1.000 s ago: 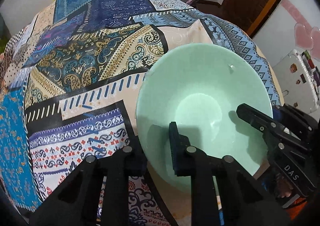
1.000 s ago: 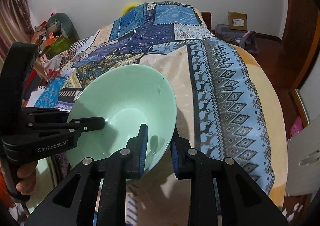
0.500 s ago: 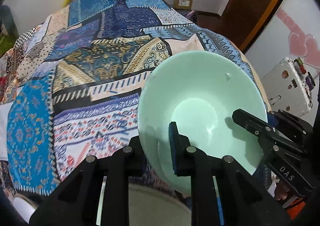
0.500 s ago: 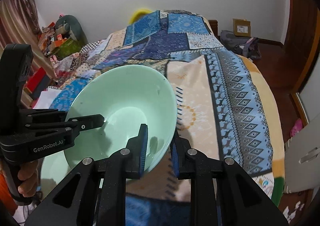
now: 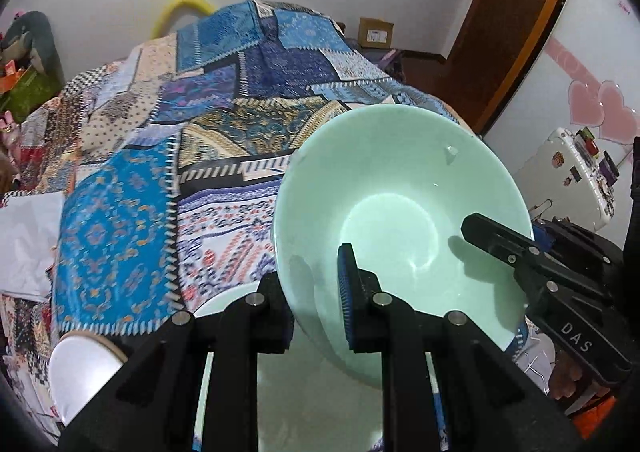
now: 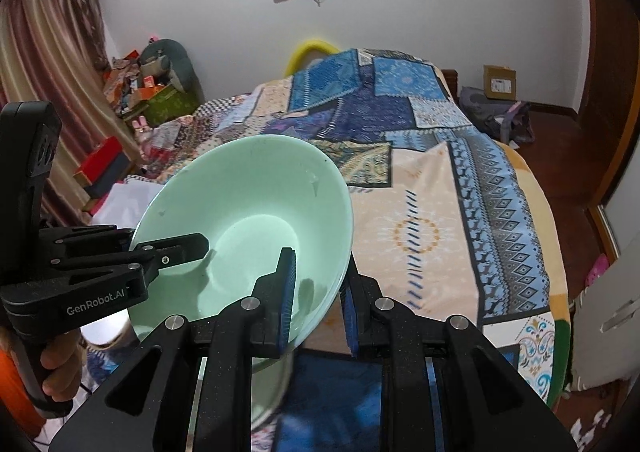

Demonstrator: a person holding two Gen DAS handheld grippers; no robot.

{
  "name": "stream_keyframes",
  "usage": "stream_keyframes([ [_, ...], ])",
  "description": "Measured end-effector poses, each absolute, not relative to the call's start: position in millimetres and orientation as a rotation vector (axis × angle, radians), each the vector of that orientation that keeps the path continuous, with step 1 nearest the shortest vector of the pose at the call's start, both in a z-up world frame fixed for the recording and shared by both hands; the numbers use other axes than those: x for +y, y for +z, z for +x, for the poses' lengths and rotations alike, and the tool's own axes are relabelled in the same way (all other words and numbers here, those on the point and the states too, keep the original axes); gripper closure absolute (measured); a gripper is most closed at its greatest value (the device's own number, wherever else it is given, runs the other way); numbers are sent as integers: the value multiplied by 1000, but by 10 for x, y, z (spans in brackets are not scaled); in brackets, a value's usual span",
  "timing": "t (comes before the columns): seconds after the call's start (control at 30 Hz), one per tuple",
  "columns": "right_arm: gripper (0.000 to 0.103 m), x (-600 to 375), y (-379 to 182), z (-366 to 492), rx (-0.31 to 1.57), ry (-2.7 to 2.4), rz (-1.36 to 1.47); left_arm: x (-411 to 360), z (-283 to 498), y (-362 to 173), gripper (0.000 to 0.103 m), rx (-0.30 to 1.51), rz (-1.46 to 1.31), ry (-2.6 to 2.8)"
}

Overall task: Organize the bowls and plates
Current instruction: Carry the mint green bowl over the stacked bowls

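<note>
A mint-green bowl [image 5: 400, 219] hangs tilted in the air above the near edge of a bed covered by a patchwork quilt [image 5: 208, 139]. The left gripper [image 5: 316, 308] pinches the bowl's near rim, one finger inside and one outside. The right gripper [image 6: 318, 308] is clenched on the opposite rim in the same way. Directly beneath the bowl lies a second mint-green dish [image 5: 320, 404], seen between the fingers. A white plate [image 5: 80, 364] sits just beside it at the lower left of the left wrist view.
</note>
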State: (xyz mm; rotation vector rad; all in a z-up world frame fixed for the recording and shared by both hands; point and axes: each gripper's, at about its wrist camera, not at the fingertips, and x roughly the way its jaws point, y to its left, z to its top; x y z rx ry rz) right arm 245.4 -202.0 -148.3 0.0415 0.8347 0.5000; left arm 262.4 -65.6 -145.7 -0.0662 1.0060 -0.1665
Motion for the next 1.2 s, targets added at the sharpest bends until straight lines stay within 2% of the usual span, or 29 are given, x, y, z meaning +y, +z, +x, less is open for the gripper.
stream_keyframes([
  [0.53, 84, -1365, -1330, 1981, 790, 612, 5, 66, 1869, -1085, 85, 929, -120, -77],
  [1.2, 84, -414, -1455, 1687, 815, 801, -42, 1149, 1101, -1141, 85, 916, -187, 84],
])
